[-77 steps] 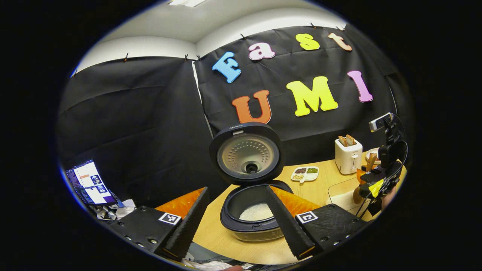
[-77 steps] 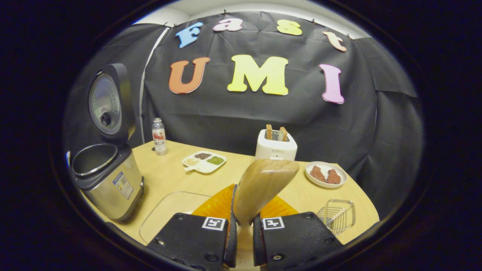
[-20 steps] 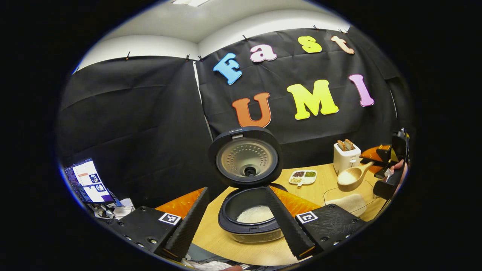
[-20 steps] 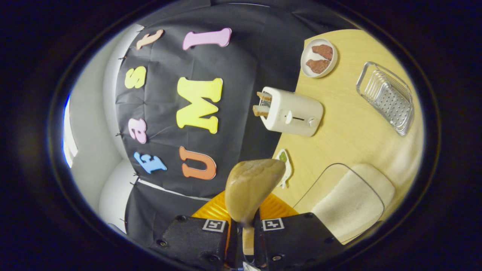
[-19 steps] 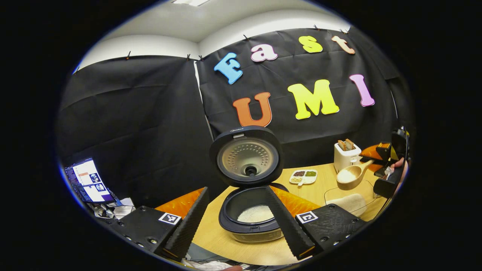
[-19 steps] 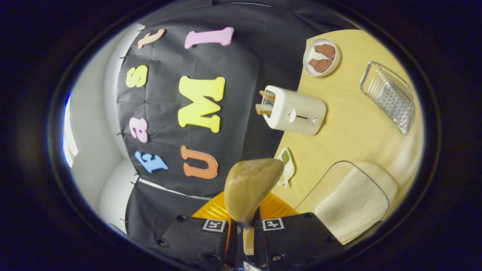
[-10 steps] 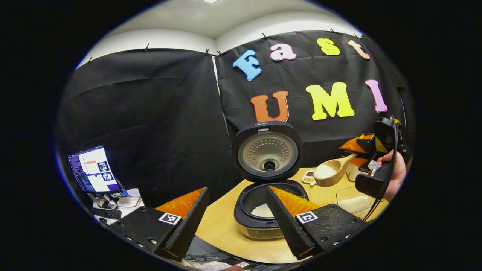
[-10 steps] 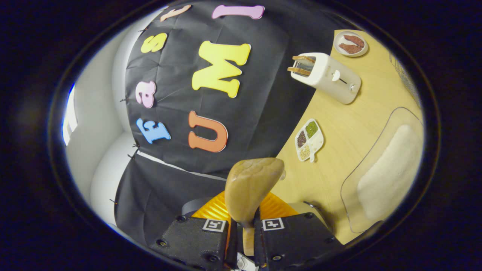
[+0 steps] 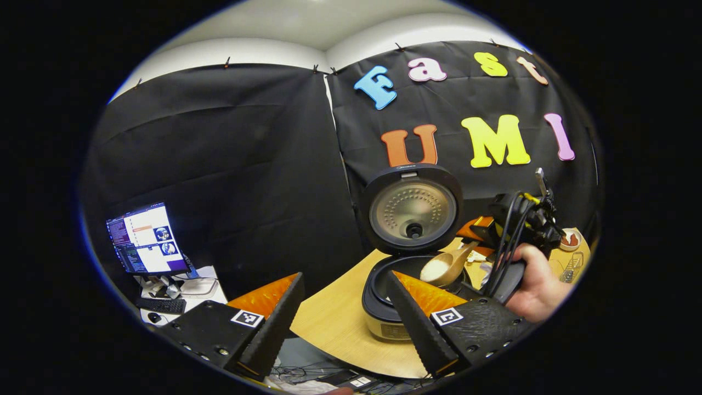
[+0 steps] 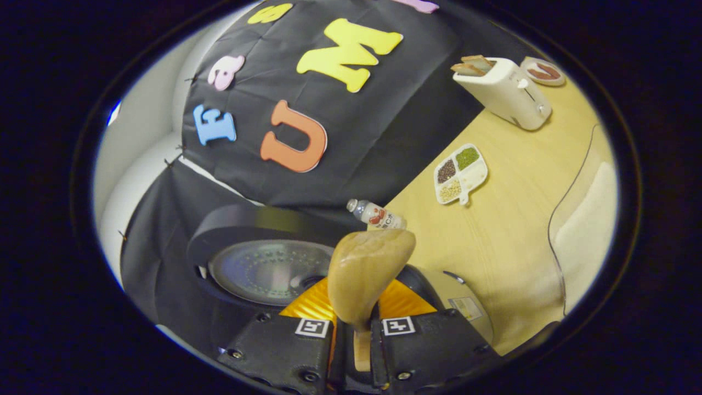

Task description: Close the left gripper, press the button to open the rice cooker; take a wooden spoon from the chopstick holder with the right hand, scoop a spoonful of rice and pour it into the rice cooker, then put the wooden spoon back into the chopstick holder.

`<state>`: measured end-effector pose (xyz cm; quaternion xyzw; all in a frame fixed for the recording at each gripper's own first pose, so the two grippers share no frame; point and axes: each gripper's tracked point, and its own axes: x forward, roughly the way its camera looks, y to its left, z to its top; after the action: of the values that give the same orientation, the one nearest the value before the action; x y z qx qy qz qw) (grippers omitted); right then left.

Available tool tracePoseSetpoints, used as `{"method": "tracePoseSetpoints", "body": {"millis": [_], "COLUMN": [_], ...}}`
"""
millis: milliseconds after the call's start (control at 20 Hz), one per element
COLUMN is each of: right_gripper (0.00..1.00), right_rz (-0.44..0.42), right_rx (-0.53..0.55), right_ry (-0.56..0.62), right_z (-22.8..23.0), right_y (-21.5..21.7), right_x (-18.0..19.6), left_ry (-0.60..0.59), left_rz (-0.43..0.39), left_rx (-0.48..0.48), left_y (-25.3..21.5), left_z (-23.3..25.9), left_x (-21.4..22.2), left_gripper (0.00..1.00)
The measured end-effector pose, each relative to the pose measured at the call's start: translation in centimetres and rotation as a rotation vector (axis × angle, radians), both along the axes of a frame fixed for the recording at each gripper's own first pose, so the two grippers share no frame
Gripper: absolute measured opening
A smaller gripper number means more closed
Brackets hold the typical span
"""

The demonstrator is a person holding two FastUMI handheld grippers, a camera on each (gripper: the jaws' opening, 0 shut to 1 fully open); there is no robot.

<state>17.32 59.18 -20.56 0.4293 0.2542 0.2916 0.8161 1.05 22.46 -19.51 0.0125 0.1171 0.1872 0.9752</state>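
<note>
In the left gripper view, the left gripper [image 9: 343,315] sits at the bottom of the frame with its jaws spread wide and nothing between them; its two fingers [image 9: 274,323] angle apart over the near edge of the wooden table [image 9: 334,323]. Right of centre stands the rice cooker [image 9: 403,274], its round lid [image 9: 412,208] swung upright and its dark inner pot open below. Over the pot's right rim hangs the wooden spoon [image 9: 445,266], its bowl heaped with white rice and its handle running up and right into the right gripper [image 9: 482,233], which a hand [image 9: 535,282] holds at the right of the frame. A lit monitor [image 9: 147,238] stands at the lower left, off the table.

The right gripper view is rolled over on its side, so the table rises along the right of the frame. At the bottom centre the right gripper [image 10: 355,343] has its jaws drawn in tight on the spoon's handle, both fingers pressing it, with the back of the wooden spoon [image 10: 364,271] standing up just above them. Behind the spoon, at lower left, lies the rice cooker's lid [image 10: 263,269], with the steel body [image 10: 460,307] to the right of the spoon. Farther up the table are a small bottle [image 10: 378,215], a divided dish of grains [image 10: 460,173], and a white toaster [image 10: 504,90] holding toast at the upper right.
</note>
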Motion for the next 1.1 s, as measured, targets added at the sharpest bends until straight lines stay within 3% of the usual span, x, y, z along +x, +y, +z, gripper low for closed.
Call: {"method": "tracePoseSetpoints", "body": {"millis": [250, 500, 550, 600, 1000, 1100], "right_gripper": [0.22, 0.22, 0.22, 0.22, 0.22, 0.22], "right_rz": [0.022, 0.047, 0.049, 0.05, 0.086, 0.105], "right_rx": [-0.193, -0.402, -0.445, -0.493, -0.859, -0.907], "right_ry": [-0.115, -0.305, -0.342, -0.387, -0.8, -0.889], "right_z": [-1.6, -1.1, -1.0, -0.8, 0.7, 0.7], "right_y": [2.5, 4.0, 4.0, 4.2, 7.2, 7.8], "right_x": [-0.7, -1.6, -1.8, -1.9, -4.2, -5.0], "left_ry": [0.011, 0.011, 0.014, 0.018, 0.009, 0.017], "left_rz": [0.013, 0.023, 0.024, 0.025, 0.042, 0.044], "left_rx": [-0.007, -0.01, -0.01, -0.009, -0.004, -0.006], "left_y": [0.5, 0.7, 0.7, 0.8, 1.2, 1.2], "left_z": [-0.6, -0.7, -0.9, -1.0, -0.8, -1.0], "left_x": [-0.2, -0.2, -0.2, -0.3, -0.8, -1.1], "left_gripper": [0.95, 0.95, 1.0, 0.96, 0.96, 0.95]}}
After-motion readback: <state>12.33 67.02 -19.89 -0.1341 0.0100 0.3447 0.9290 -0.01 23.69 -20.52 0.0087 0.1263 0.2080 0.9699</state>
